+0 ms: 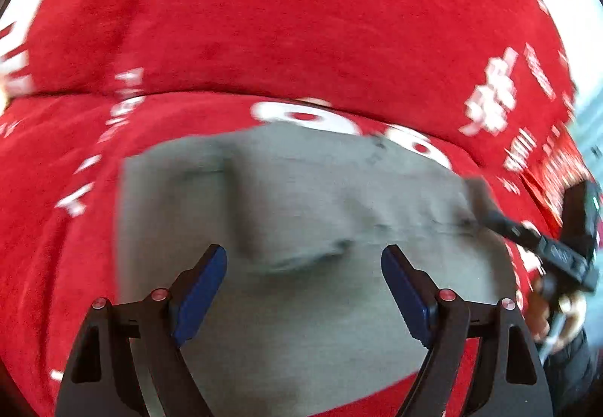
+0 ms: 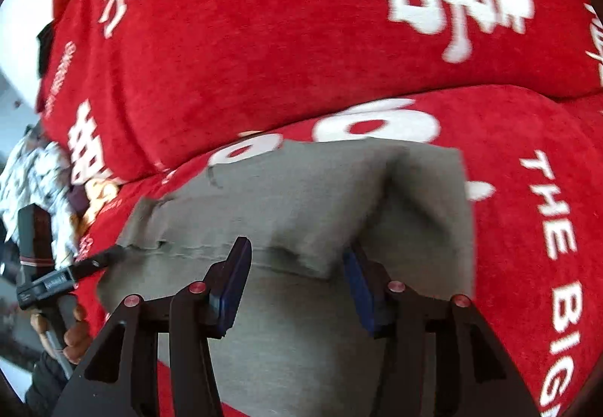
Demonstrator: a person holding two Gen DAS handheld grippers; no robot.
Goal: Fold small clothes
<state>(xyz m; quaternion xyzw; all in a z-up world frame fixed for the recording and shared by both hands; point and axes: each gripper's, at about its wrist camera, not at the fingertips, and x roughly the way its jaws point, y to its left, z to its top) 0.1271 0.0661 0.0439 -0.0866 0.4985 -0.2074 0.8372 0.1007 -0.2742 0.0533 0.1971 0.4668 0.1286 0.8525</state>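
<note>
A small grey garment (image 1: pixel 301 198) lies partly folded on a red cover; its folded upper layer ends in a hemmed edge across the middle. It also shows in the right wrist view (image 2: pixel 301 198). My left gripper (image 1: pixel 303 258) is open and empty, just above the garment's near part. My right gripper (image 2: pixel 297 255) is open, hovering at the folded edge; one corner of the fold reaches toward its right finger. In the left wrist view the right gripper (image 1: pixel 490 219) shows at the garment's right edge. In the right wrist view the left gripper (image 2: pixel 113 253) shows at the garment's left edge.
The red cover (image 1: pixel 264 21) with white lettering spreads over a cushioned seat and backrest (image 2: pixel 264 21). A patterned black-and-white cloth (image 2: pixel 34 172) lies at the far left. A person's hand (image 2: pixel 75 334) holds the other gripper's handle.
</note>
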